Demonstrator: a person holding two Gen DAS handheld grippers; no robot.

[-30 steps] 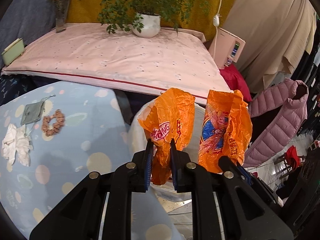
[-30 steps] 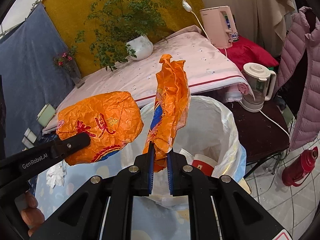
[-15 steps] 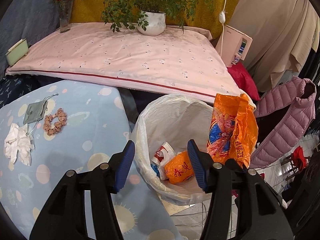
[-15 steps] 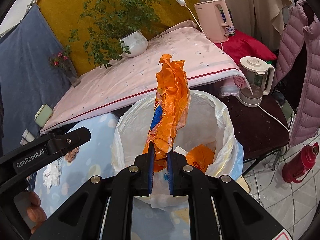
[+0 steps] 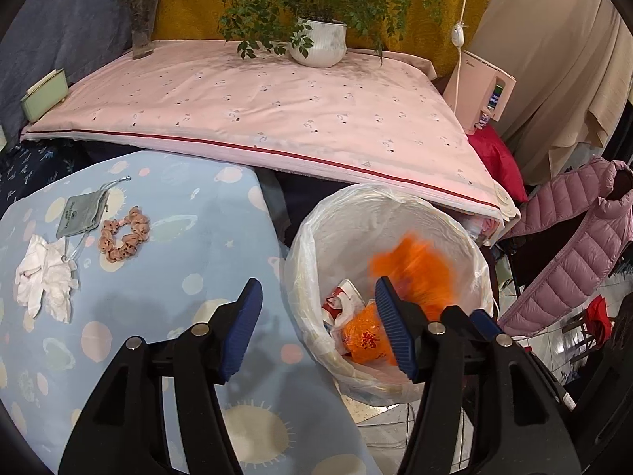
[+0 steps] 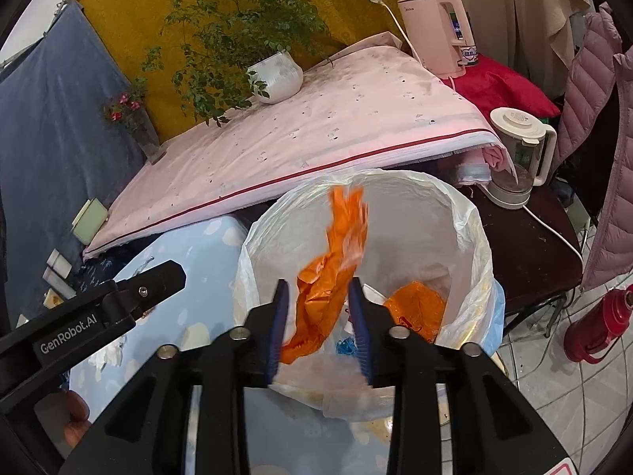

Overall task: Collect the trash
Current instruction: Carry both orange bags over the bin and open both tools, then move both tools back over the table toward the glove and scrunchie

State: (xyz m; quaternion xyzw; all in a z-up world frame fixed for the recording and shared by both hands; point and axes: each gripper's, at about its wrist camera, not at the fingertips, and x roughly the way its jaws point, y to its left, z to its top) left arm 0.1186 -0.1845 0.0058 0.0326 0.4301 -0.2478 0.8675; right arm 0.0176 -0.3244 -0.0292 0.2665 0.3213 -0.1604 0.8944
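**Two orange wrappers at the lined bin, both tools open**

The right gripper [image 6: 318, 324] stands over the white-lined trash bin [image 6: 470, 213]. Its fingers [image 6: 279, 320] have just been opening and are now a moderate gap apart. One long orange wrapper [image 6: 336, 269] is between them, blurred, and I cannot tell if it touches the pads; it does not look pressed. A second orange wrapper [image 6: 415, 308] lies already inside the bin, on the right, beside some white and red packaging.

The left gripper [image 5: 318, 328] is at the near left edge of the same bin. Its fingers [image 5: 245, 328] have also just been opening and now stand wide, with nothing between them.

On the blue spotted desk [image 5: 178, 237], at the left, four things lie close together: one crumpled white tissue [image 5: 45, 277], one grey pouch [image 5: 81, 213], one pink scrunchie [image 5: 124, 233], and the string of the pouch.

Far behind, on the pink bed cover [image 5: 257, 107], I count one potted plant [image 5: 316, 39], one vase with flowers [image 5: 140, 27] and one green box [image 5: 41, 95]. One pink kettle [image 6: 439, 35] and one cream blender jug [image 6: 518, 154] are at the right.
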